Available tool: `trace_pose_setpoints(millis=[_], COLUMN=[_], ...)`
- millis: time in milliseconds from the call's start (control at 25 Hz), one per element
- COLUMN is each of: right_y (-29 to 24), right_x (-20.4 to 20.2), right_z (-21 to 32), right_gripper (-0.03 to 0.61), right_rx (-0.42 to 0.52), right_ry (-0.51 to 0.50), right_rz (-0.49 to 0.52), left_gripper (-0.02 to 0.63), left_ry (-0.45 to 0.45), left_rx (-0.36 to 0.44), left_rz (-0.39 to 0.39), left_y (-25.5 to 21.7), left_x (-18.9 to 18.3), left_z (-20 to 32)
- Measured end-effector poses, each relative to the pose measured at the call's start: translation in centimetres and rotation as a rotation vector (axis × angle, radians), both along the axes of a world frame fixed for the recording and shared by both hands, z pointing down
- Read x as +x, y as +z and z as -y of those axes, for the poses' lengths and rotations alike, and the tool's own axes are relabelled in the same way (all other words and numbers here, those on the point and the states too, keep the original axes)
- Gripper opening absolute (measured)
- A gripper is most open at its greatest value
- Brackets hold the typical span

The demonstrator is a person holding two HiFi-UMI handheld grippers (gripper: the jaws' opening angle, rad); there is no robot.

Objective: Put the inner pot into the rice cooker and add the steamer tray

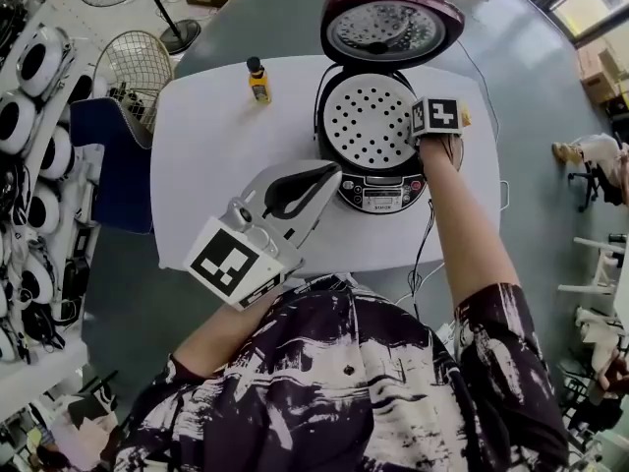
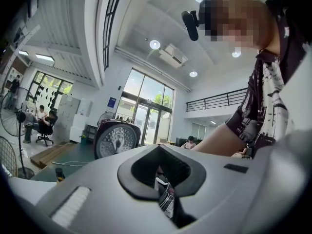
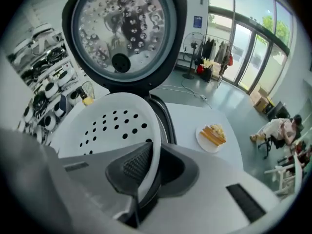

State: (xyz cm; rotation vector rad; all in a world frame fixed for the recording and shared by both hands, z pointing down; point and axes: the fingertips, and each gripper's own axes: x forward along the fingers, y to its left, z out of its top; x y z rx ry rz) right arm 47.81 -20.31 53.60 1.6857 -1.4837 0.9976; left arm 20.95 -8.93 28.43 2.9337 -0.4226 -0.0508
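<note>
The rice cooker (image 1: 381,191) stands on the far right part of the white table (image 1: 211,150). Its dark red lid (image 1: 391,26) is swung fully open, so the perforated metal underside faces forward. The white steamer tray (image 1: 366,121), a round dish dotted with holes, lies over the cooker's open mouth and covers it, so nothing beneath the tray shows.

The right gripper (image 1: 417,137) reaches in from the cooker's right side, angled steeply down. In the right gripper view its jaws are clamped on the tray's rim, and the thin white edge runs up between the dark ribbed pads (image 3: 132,164).

The left gripper (image 1: 324,177) is held level over the near part of the table, just in front of the cooker's control panel and touching neither the cooker nor the tray. In the left gripper view its jaws seem to be drawn together with nothing gripped, though the dark recess makes this hard to read.

A small yellow bottle (image 1: 258,80) with a dark cap stands upright on the table, left of the cooker and well apart from it. A white plate (image 3: 212,136) of yellow-orange food sits on the table to the cooker's right. The cooker's black cord (image 1: 423,254) trails off the near table edge.
</note>
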Motion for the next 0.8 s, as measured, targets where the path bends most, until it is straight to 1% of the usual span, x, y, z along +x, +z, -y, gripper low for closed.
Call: trace_pose_setpoints(millis=[120, 200, 240, 360, 400, 440, 480, 560, 640, 720, 800], right_y=[-0.4, -0.6, -0.7, -0.8, -0.7, -0.7, -0.8, -1.5, -2.9, -5.6, -10.2], right_x=[0.0, 0.0, -0.1, -0.7, -0.6, -0.4, -0.2, 0.1, 0.0, -0.8, -2.3], right_z=[0.1, 0.0, -0.1, 0.2, 0.1, 0.0, -0.1, -0.2, 0.0, 0.3, -0.3], right_gripper=[0.017, 0.041, 0.07, 0.11, 0.127, 0.167, 0.178, 0.178, 0.178, 0.178, 0.174], right_rx=[0.019, 0.027, 0.028, 0.052, 0.055, 0.058, 0.067, 0.1, 0.184, 0.321, 0.511], right_ry=[-0.08, -0.133, -0.159, -0.24, -0.247, -0.249, -0.251, -0.234, -0.204, -0.19, -0.204], right_rz=[-0.141, -0.223, -0.257, -0.297, -0.307, -0.318, -0.324, -0.314, -0.258, -0.167, -0.059], left_gripper=[0.005, 0.005, 0.005, 0.005, 0.005, 0.005, 0.005, 0.005, 0.005, 0.005, 0.005], left_ry=[0.003, 0.006, 0.008, 0.015, 0.018, 0.021, 0.025, 0.031, 0.036, 0.038, 0.037], left_rx=[-0.002, -0.001, -0.001, 0.001, 0.002, 0.002, 0.002, 0.003, 0.006, 0.009, 0.01], left_rz=[-0.001, -0.002, -0.002, -0.001, 0.0, 0.001, 0.002, 0.002, 0.005, 0.011, 0.018], left_y=[0.0, 0.0, -0.1, -0.1, -0.1, -0.1, -0.1, -0.2, -0.2, -0.2, -0.2], left_x=[0.1, 0.2, 0.2, 0.5, 0.6, 0.7, 0.8, 1.1, 1.4, 1.7, 2.0], left_z=[0.0, 0.0, 0.0, -0.1, -0.2, -0.2, -0.3, -0.5, -0.7, -0.7, -0.7])
